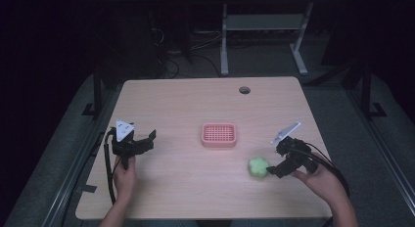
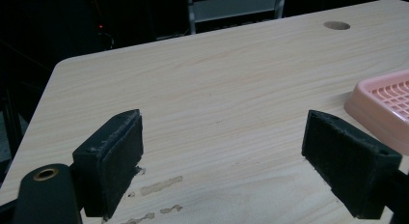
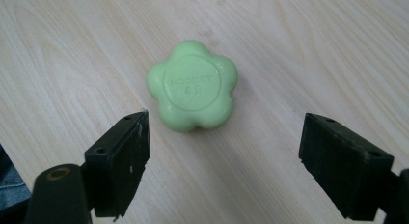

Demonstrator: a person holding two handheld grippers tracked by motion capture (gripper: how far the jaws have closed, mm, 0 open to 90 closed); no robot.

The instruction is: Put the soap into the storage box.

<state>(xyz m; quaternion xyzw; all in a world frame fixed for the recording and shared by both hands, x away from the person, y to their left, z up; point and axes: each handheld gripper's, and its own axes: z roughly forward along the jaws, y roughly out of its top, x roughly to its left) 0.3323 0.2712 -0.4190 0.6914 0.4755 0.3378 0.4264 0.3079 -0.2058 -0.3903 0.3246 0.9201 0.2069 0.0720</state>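
Holding my right tool (image 1: 272,169) wide beside the green flower-shaped soap (image 1: 258,167), toward the counter's right edge.

My right tool's jaws stand far apart with the soap lying flat on the counter (image 1: 195,188) just ahead of them, touching neither. My left tool (image 1: 147,139), also spread wide and carrying nothing, hovers near the left edge. The pink slatted tray (image 1: 219,135) sits at the counter's middle, between them.

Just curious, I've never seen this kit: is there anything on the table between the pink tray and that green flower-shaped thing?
No. In the high view, bare wood separates the pink tray from the green flower-shaped piece; the right gripper sits on its other side.
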